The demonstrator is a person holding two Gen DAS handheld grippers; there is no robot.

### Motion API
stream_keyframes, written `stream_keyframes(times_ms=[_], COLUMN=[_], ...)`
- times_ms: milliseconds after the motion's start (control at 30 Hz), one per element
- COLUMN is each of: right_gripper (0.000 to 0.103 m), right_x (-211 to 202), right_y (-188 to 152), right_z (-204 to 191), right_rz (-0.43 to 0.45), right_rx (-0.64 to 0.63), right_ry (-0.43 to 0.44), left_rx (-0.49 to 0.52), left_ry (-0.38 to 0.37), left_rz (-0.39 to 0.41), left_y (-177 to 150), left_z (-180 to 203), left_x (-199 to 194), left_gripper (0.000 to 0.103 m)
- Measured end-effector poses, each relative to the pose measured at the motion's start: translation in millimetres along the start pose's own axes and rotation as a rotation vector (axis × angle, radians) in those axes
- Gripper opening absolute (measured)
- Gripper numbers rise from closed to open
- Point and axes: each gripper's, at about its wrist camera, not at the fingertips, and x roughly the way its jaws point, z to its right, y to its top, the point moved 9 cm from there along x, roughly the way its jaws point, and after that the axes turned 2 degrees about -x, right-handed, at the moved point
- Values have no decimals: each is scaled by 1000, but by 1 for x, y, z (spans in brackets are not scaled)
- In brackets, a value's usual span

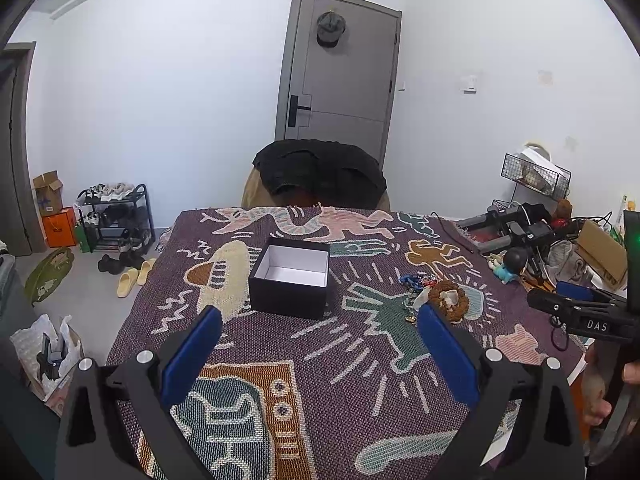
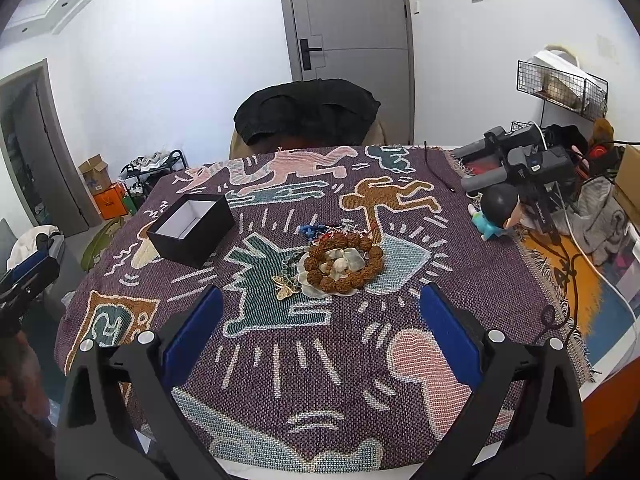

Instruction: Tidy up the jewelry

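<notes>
The left claw [image 1: 320, 334] hangs above the bench's patterned cloth [image 1: 280, 344], fingers wide apart and holding nothing; the right claw [image 2: 320, 316] is likewise spread and empty; an open black box [image 1: 290, 278] stands ahead of the left claw; the jewelry pile [image 2: 340, 266], brown beads ringing what may be shells, lies just right of it.

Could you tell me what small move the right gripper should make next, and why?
Probably ease the right gripper forward and down toward the brown beaded bracelet. Its blue-padded fingers are spread wide and hold nothing, the jewelry pile lies just ahead of them on the patterned woven cloth, and the open black box with white lining looks empty so far.
</notes>
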Motion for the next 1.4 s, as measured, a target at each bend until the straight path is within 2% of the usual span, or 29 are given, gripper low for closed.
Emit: stream_keyframes(times_ms=[267, 1067, 1400], right_gripper=[98, 98, 98], right_x=[1, 2, 2], right_y=[0, 1, -2], right_z=[-4, 0, 4], right_rz=[-1, 17, 20], right_rx=[-9, 11, 15], right_ry=[18, -19, -9], left_rx=[-4, -17, -12], left_ry=[-2, -27, -21], left_rz=[-4, -14, -19], left_y=[-1, -6, -5], left_z=[0, -3, 3], left_x=[2, 7, 11], left_gripper=[95, 95, 95])
